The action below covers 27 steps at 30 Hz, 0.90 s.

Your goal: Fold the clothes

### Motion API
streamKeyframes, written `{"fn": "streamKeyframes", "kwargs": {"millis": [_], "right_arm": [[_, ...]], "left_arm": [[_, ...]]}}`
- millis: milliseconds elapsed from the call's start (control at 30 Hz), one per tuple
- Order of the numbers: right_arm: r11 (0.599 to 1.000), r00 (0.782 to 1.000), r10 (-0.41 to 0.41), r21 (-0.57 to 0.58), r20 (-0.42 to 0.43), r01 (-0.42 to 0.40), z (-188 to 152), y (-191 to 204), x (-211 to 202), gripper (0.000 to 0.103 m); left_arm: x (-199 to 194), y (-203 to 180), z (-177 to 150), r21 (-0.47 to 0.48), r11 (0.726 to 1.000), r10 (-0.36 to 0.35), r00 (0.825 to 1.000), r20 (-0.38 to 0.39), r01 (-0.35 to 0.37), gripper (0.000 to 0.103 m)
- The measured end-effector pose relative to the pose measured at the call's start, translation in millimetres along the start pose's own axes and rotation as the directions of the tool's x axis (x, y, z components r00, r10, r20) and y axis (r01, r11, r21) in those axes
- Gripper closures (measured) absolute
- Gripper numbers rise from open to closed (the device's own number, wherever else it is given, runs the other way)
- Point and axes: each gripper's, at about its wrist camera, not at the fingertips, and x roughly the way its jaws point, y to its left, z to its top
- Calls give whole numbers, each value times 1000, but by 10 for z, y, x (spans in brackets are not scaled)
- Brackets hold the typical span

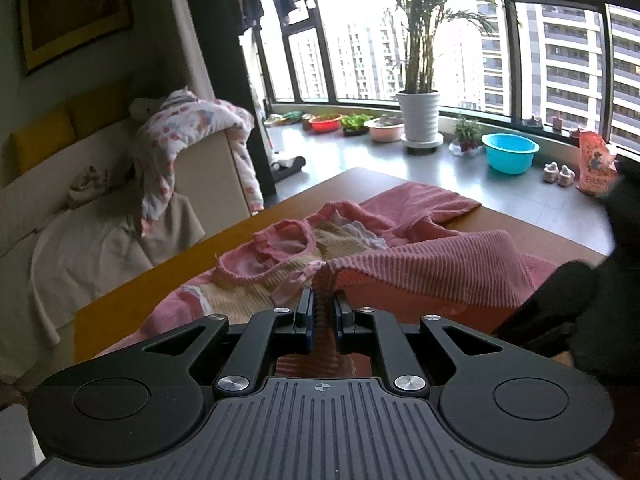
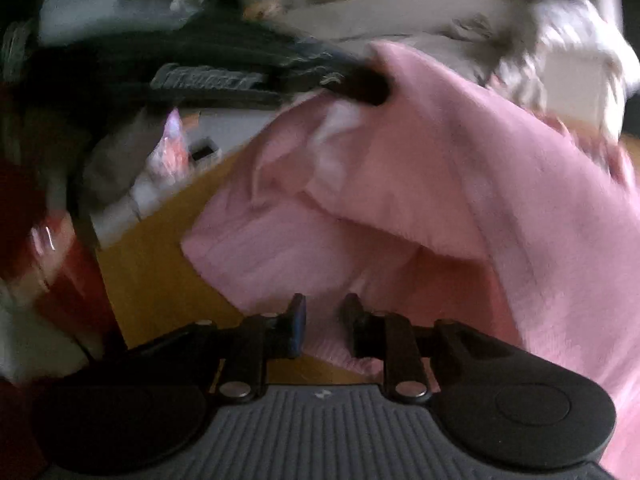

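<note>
Left gripper (image 1: pixel 323 304) pinches the pink ribbed garment (image 1: pixel 432 272) at lower centre; right gripper (image 2: pixel 323 320), jaws slightly apart, should close squarely on the hem.

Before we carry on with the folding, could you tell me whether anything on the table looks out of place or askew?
Yes: the pink sweater is not flat. It lies bunched on the table with its collar rumpled, and one ribbed edge is pinched up in the shut left gripper. The right wrist view is too blurred to add more.
</note>
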Motion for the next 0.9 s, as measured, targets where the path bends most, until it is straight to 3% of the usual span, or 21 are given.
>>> {"fn": "streamKeyframes", "kwargs": {"millis": [100,167,267,367,433,633,800,900], "right_arm": [[982,986,158,108,-46,-153,-113,24,-38,80],[981,980,185,76,-74,-179,-176,138,-66,80],[990,992,116,-74,-48,-120,-218,322,-257,80],[974,999,-6,-224,41,15,-211,412,-484,73],[962,994,-71,-257,89,91,-185,364,-536,68],[998,998,-35,-51,61,38,-92,-184,-342,68],[995,999,20,-99,-40,-24,-261,-22,-349,66],[986,999,-12,-165,-44,5,-327,94,-523,66]], "left_arm": [[-2,31,-12,-9,1000,1,1000,0,-1,91],[7,39,-16,-15,1000,-2,1000,-1,2,91],[20,44,-5,-15,1000,-5,1000,-2,5,91],[6,47,-4,-15,1000,-7,1000,0,7,90],[2,52,-5,-17,1000,-6,1000,1,6,90],[-9,65,-8,-26,1000,-3,1000,4,3,90],[-70,85,-21,-30,1000,5,1000,6,-5,89],[-118,106,-20,-39,999,9,1000,13,-8,89]]}}
